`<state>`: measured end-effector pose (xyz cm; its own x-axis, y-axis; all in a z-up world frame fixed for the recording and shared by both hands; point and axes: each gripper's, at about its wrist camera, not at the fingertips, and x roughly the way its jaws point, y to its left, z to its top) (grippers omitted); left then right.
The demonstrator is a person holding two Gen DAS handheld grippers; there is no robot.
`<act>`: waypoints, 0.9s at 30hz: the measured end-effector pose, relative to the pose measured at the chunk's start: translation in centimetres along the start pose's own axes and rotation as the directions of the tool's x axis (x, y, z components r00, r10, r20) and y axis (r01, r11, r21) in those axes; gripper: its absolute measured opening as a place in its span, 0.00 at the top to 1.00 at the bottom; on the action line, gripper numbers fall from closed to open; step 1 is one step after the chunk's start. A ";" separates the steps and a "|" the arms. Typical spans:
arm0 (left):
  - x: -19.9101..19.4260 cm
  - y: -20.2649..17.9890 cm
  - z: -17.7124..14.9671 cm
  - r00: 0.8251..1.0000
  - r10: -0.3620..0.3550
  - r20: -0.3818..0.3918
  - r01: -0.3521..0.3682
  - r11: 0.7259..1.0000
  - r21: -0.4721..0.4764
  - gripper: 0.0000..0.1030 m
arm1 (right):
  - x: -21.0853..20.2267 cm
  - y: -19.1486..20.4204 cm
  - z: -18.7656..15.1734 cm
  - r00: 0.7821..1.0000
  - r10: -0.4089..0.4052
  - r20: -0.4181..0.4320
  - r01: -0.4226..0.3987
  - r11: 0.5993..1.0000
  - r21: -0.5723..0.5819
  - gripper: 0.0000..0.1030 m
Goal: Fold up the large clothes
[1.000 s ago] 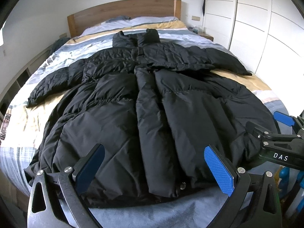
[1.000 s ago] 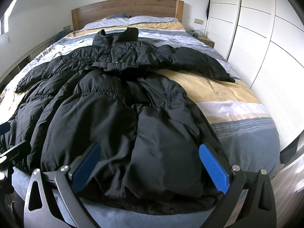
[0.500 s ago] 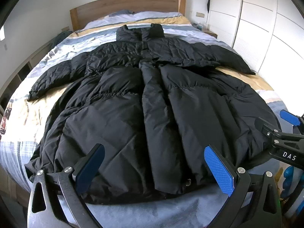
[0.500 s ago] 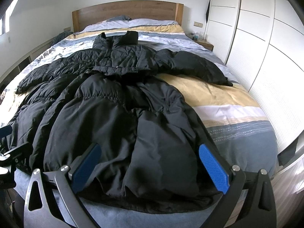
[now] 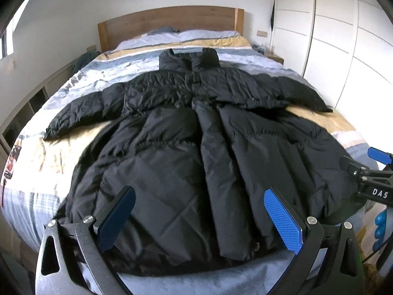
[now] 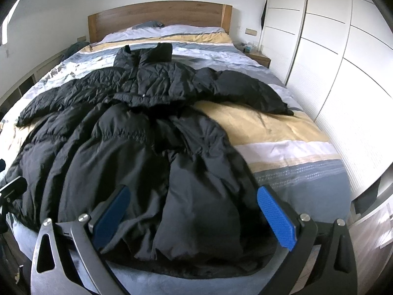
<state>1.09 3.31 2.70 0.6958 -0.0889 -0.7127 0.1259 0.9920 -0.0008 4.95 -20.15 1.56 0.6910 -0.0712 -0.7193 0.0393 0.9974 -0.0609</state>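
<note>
My left gripper [image 5: 199,217] hangs over the foot of the bed [image 5: 29,196], its 2 blue-padded fingers [image 5: 282,220] spread wide with nothing between them but air, and my right gripper [image 6: 192,217] sits the same way, fingers [image 6: 275,217] released and empty. The black puffer coat [image 5: 196,152] lies spread face up across the striped duvet, filling the middle of both frames: collar toward the wooden headboard [image 5: 169,24] at the top, hem at the bottom edge of the bed just ahead of my fingers, 1 sleeve reaching to the left of the frame and the other to the right. In the right wrist view the coat's near right side is bunched and rumpled rather than flat. In the left wrist view my right gripper also shows at the right edge of the frame, close beside the coat's hem corner; whether it touches the fabric I cannot tell. White wardrobe doors [image 6: 331,61] run down the right side of both frames, with a small wooden nightstand [image 6: 258,57] at upper right carrying a few small items too blurred to name. Low open shelving [image 5: 27,113] lines the left edge beside the bed; what its compartments hold I cannot tell. Pillows [image 5: 201,34] lie against the headboard.
</note>
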 end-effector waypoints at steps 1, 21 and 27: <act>-0.3 0.3 0.5 1.000 -0.007 0.009 0.007 1.000 -0.001 0.00 | -0.4 -0.1 0.6 1.000 0.001 0.008 -0.001 1.000 0.000 0.00; -4.4 6.0 11.9 0.975 0.160 0.155 -0.153 0.987 -0.059 0.01 | -5.0 2.1 12.6 0.980 0.084 0.182 -0.076 0.996 -0.052 0.00; -1.6 6.8 13.9 0.971 0.193 0.138 -0.185 0.980 -0.065 0.01 | -2.2 2.6 15.2 0.979 0.095 0.181 -0.087 0.995 -0.055 0.00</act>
<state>10.66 8.92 13.59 0.7980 0.0928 -0.5955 -0.0518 0.9950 0.0856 14.49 -17.20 13.49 0.8106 0.0279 -0.5849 -0.0604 0.9975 -0.0361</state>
